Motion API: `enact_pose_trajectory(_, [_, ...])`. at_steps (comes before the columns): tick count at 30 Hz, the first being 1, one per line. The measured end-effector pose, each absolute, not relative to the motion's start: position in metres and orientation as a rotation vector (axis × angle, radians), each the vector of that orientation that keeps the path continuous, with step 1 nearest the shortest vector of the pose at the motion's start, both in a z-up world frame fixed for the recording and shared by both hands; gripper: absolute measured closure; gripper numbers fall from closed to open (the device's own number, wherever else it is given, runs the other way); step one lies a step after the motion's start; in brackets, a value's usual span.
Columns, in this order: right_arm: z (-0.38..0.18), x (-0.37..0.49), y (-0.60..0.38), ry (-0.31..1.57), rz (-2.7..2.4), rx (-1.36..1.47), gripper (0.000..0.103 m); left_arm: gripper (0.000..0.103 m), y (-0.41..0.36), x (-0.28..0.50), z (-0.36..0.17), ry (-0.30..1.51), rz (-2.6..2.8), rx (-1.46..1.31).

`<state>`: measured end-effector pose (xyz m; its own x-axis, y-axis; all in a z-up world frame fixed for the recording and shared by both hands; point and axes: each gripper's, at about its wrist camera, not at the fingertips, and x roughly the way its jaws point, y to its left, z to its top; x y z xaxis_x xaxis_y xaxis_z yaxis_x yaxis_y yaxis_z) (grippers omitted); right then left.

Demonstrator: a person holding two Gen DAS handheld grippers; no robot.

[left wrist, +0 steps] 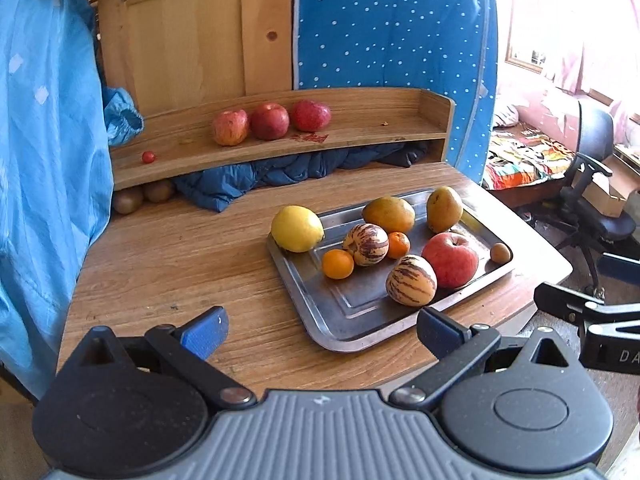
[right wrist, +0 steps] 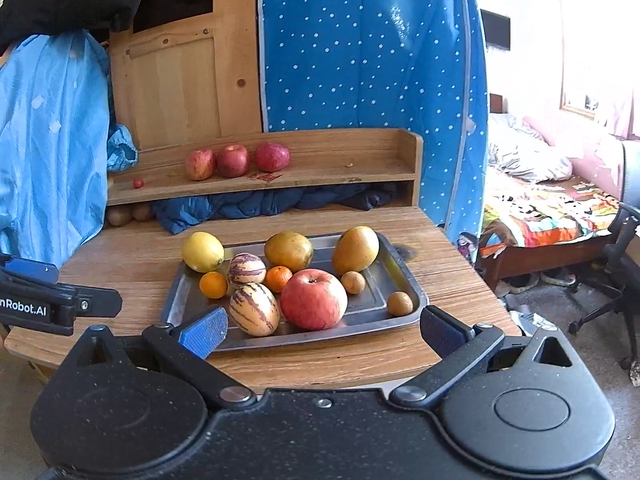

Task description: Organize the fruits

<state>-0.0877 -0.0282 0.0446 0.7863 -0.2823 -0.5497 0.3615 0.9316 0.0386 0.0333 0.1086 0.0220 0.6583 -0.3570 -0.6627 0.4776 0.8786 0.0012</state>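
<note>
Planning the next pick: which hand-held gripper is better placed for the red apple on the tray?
Right, probably. The right hand-held gripper is open with the red apple nearly centred ahead of it. The left hand-held gripper, also open, faces bare tray, with the apple off to its right.

purple-striped cream melons (right wrist: 254, 309), red apple (right wrist: 313, 299), silver tray (right wrist: 372, 312).

Brown fruits (left wrist: 136, 198) sit half hidden under the shelf (left wrist: 280, 148), their kind unclear.
</note>
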Motion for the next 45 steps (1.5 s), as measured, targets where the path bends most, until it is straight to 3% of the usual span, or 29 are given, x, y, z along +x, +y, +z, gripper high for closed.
enact_pose_trajectory(19, [0.055,-0.104,0.008,0.554,-0.505,0.106,0.001,0.001,0.118,0.03,0.015,0.721,-0.583,0.192])
enact_pose_trajectory(45, [0.049,-0.081,-0.045,0.631,-0.24,0.099,0.001,0.001,0.106,0.012,0.01,0.814,-0.321,0.075])
